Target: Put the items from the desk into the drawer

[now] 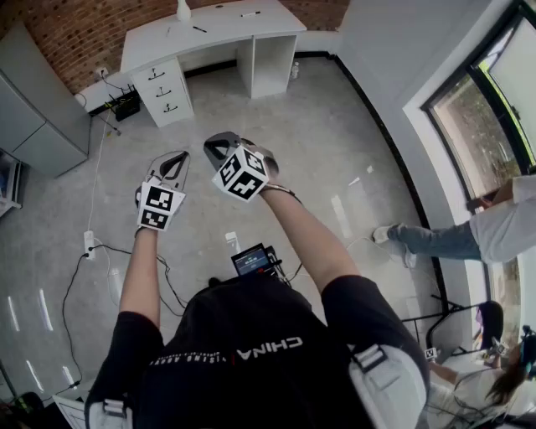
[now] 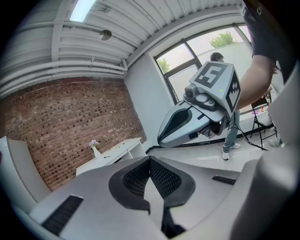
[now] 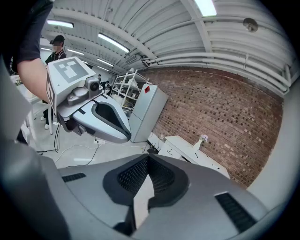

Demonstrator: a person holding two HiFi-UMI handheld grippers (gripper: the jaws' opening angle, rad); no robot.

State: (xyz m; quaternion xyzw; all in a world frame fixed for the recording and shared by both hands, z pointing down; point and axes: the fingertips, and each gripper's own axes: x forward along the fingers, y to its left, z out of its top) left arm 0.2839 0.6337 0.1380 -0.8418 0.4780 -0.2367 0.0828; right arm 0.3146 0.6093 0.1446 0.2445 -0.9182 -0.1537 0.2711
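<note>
The white desk (image 1: 219,29) stands far ahead against the brick wall, with a drawer stack (image 1: 163,90) under its left end. On its top are a small white vase (image 1: 182,10) and two dark pens (image 1: 199,29). I hold both grippers at waist height over the bare floor, well short of the desk. My left gripper (image 1: 172,159) and right gripper (image 1: 219,144) are shut, with their jaws meeting and nothing between them. The left gripper view shows the desk (image 2: 119,151), the vase (image 2: 95,147) and the right gripper (image 2: 187,122). The right gripper view shows the desk (image 3: 194,154) and the left gripper (image 3: 105,119).
A grey cabinet (image 1: 38,109) stands left of the desk, with a black box (image 1: 127,105) and cables by the wall. A power strip (image 1: 88,243) and cords lie on the floor at my left. Another person (image 1: 469,235) is at the right by the window.
</note>
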